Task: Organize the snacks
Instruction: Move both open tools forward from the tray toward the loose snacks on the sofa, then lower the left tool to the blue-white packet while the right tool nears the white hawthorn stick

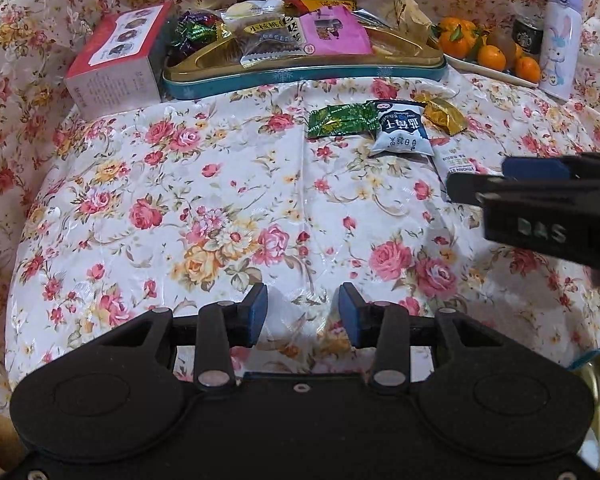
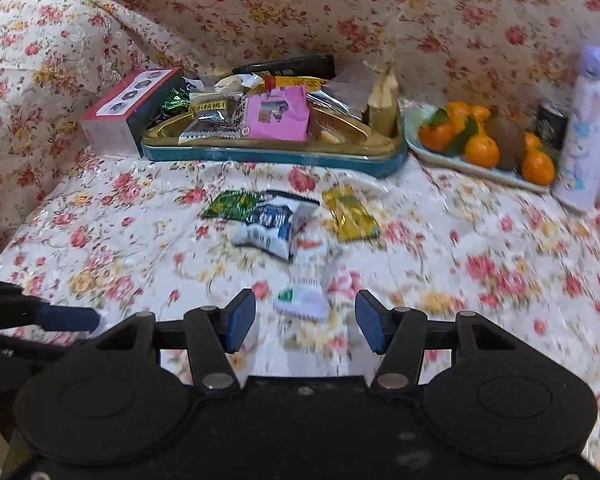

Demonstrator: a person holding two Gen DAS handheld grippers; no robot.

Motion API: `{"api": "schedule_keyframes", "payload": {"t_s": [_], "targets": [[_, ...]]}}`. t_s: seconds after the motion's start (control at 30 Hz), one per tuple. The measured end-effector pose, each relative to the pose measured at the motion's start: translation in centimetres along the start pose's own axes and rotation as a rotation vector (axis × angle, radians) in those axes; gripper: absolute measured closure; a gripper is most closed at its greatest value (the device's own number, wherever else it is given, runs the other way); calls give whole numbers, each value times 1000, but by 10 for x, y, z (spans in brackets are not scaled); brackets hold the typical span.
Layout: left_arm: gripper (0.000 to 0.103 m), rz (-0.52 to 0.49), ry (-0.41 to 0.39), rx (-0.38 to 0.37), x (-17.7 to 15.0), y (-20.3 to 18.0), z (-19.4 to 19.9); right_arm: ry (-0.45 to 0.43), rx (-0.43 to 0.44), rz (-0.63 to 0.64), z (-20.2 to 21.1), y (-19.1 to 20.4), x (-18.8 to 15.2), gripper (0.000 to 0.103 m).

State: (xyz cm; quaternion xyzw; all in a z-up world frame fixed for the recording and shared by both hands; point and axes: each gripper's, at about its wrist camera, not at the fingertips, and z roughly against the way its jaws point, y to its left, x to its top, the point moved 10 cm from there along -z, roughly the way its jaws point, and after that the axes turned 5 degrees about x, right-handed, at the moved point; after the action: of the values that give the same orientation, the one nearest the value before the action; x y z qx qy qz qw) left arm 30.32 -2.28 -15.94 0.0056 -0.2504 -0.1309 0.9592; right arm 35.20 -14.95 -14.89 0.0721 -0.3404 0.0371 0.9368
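Several loose snack packets lie on the floral cloth: a green one (image 1: 340, 120) (image 2: 230, 204), a blue-and-white one (image 1: 402, 128) (image 2: 272, 228), a gold one (image 1: 444, 116) (image 2: 352, 216) and a long white one (image 2: 306, 292). Behind them stands a teal tin (image 1: 300, 78) (image 2: 380, 162) with a gold inside, heaped with snacks. My right gripper (image 2: 306, 322) (image 1: 480, 184) is open, with the near end of the white packet just ahead between its fingers, untouched. In the left wrist view it partly hides that packet. My left gripper (image 1: 303, 313) hangs open over bare cloth, holding nothing.
A red-and-white box (image 1: 116, 60) (image 2: 128, 112) stands against the tin's left side. To the right are a plate of oranges and kiwis (image 1: 488, 52) (image 2: 480, 144), a dark can (image 1: 527, 36) and a lilac bottle (image 1: 560, 36) (image 2: 586, 128). Floral cloth rises behind.
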Motion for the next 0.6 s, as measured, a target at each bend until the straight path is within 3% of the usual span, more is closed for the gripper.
{"api": "schedule_keyframes", "payload": {"t_s": [0.17,0.33,0.6], "targets": [[51,6,-3,5,1,0,-1,0,-9,30,-17,-3,4,48],[51,6,-10,-6,0,1,-1,-10,6,12,-23,-19,-2,69],[51,2,-9,-5,0,-1,-1,-83,-22,3,-22,-52,-1,70]]}}
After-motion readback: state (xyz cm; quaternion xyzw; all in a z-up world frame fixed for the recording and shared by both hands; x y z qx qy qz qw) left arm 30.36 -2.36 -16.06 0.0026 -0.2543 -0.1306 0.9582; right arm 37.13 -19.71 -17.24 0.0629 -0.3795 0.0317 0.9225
